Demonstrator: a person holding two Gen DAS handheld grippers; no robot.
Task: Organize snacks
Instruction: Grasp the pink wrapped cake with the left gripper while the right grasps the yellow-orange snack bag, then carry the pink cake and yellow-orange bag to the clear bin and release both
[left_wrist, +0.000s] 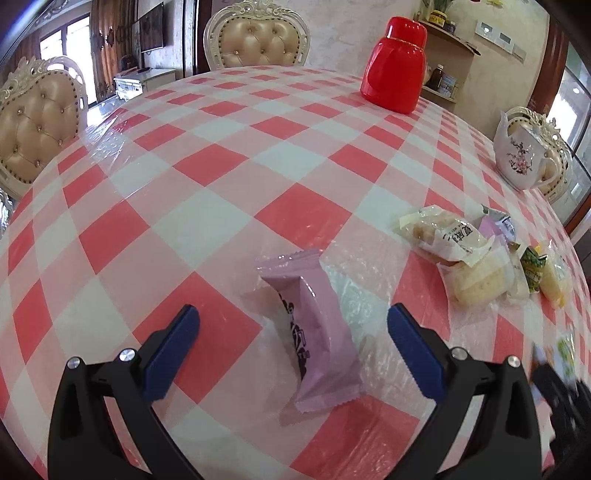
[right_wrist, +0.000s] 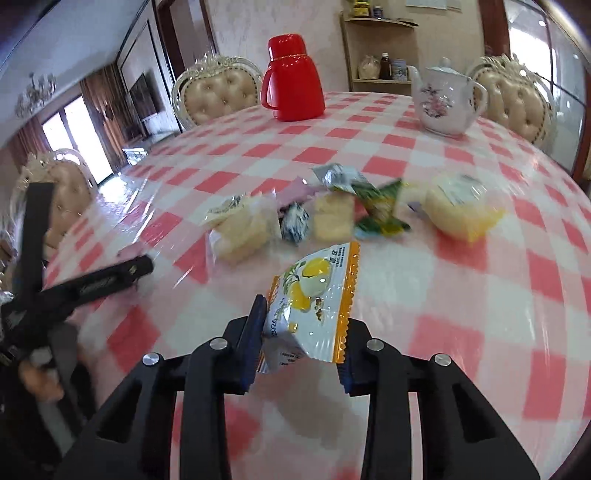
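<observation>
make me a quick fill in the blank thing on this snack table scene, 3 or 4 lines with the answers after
1. The right hand-held gripper is shut on an orange-edged snack packet printed with ____ fruit.
2. The pink snack packet lies on the table between the ____ fingers of the left hand-held gripper.
3. The thermos jug at the far side of the table is ____.
4. The white teapot is decorated with ____.

Missing words: yellow; open; red; flowers

Bright daylight, glare on the tablecloth (left_wrist: 207, 122), fisheye-bent edges, right-view blur.
</observation>
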